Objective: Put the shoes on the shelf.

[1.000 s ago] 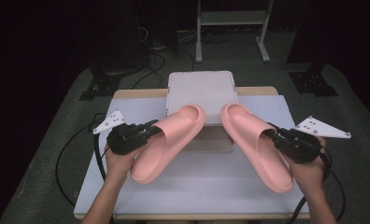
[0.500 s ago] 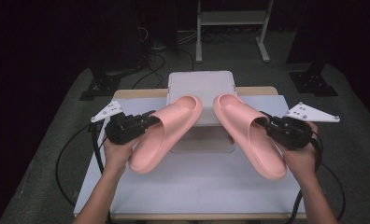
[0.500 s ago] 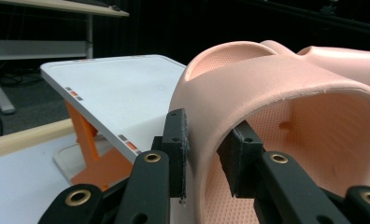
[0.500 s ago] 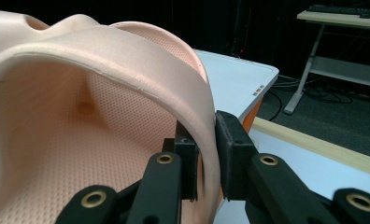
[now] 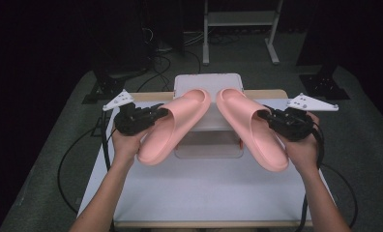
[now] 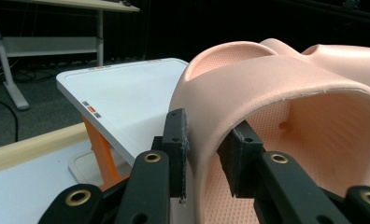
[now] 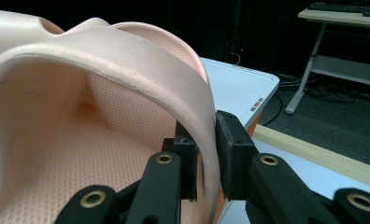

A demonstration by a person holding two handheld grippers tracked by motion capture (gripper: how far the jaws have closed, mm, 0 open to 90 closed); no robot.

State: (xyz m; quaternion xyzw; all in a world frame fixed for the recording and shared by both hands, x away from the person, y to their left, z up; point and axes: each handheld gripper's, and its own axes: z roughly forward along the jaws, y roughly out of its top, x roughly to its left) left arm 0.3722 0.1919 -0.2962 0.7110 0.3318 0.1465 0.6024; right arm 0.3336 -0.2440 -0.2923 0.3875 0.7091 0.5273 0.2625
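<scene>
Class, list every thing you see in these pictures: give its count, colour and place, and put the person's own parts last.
Slides: two, pink; left slide and right slide held above the table, toes toward the box.
Box: one, white lid, orange legs, far middle of table.
Table: one, white top, wooden edge.
Desk frame: one, white, background floor.
Cables: black, floor at left.
Left gripper: black, jaws clamp left slide's strap.
Right gripper: black, jaws clamp right slide's strap.
Forearms: two, bottom.
</scene>
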